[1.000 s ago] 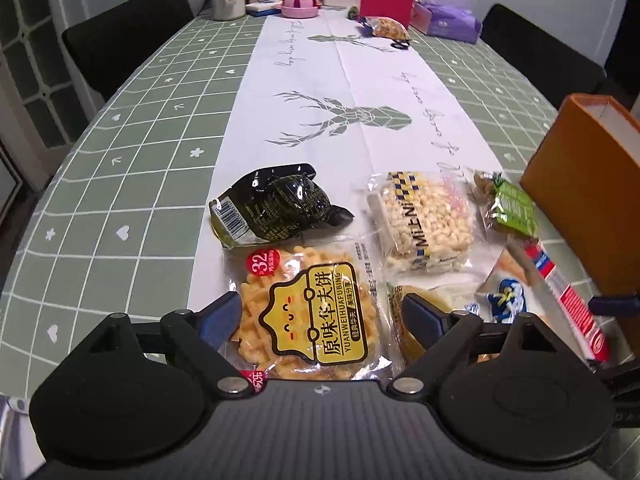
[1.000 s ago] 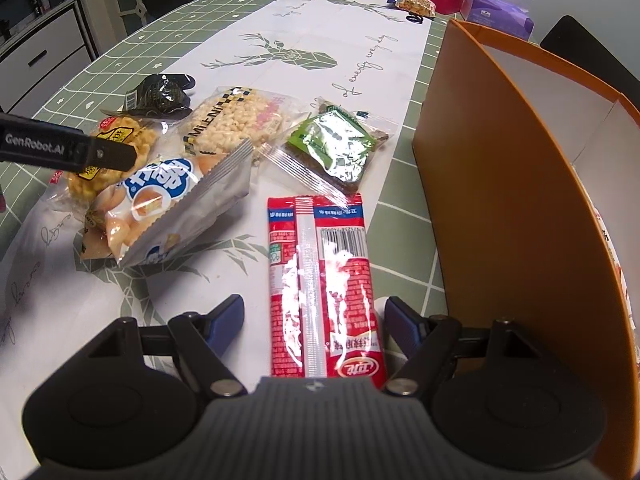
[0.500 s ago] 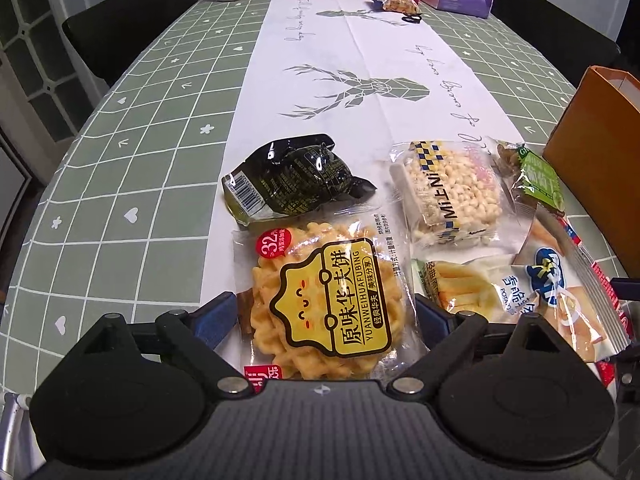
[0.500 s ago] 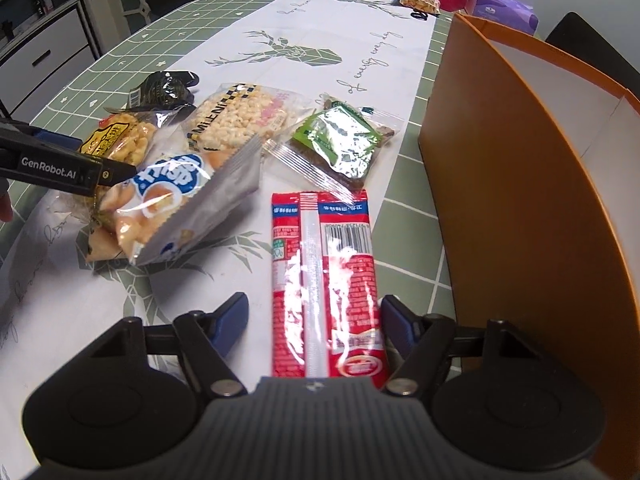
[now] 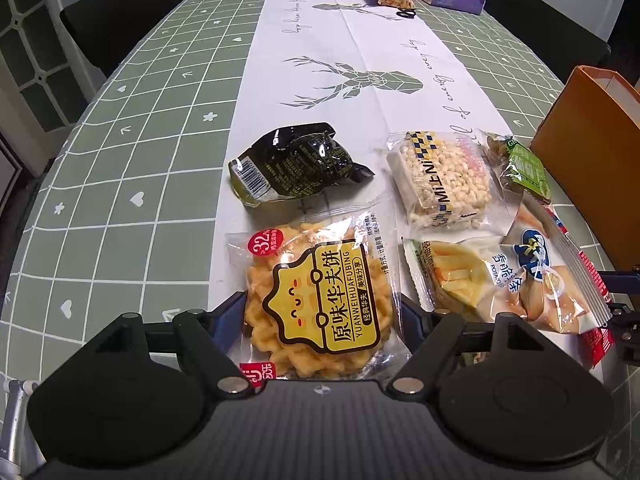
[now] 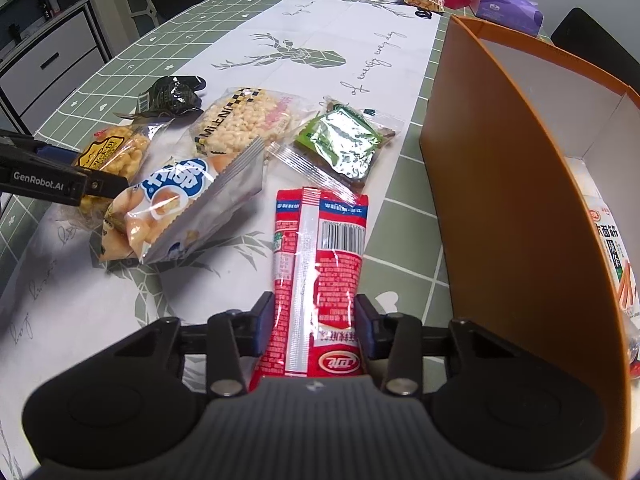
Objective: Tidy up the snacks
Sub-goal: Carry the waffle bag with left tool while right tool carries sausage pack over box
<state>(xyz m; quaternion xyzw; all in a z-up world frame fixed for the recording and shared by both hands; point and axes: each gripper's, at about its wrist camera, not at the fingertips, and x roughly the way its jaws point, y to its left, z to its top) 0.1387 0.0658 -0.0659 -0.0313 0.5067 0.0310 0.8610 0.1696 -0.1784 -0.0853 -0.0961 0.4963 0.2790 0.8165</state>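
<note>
1. right hand-held gripper [image 6: 314, 322] is closing its jaws on the near end of the red packet [image 6: 320, 264]; both pads touch the wrapper, which bulges between them.
2. left hand-held gripper [image 5: 322, 314] is closing around the waffle pack [image 5: 316, 300]; the pack lies between the jaws, the pads at its edges, but i cannot tell if they press it yet.
3. red packet lies lengthwise on the desk [image 6: 168, 56], just beside the orange box [image 6: 504, 184].
4. one snack pack [image 6: 612, 256] already sits inside the box.
5. waffle pack lies flat on the white runner, with the black pouch [image 5: 292, 164] just beyond it.
6. chip bag [image 6: 188, 208] leans tilted between the waffle pack and the red packet.
7. rice cake pack [image 6: 244, 120] and green pack [image 6: 340, 142] lie side by side further back.
</note>
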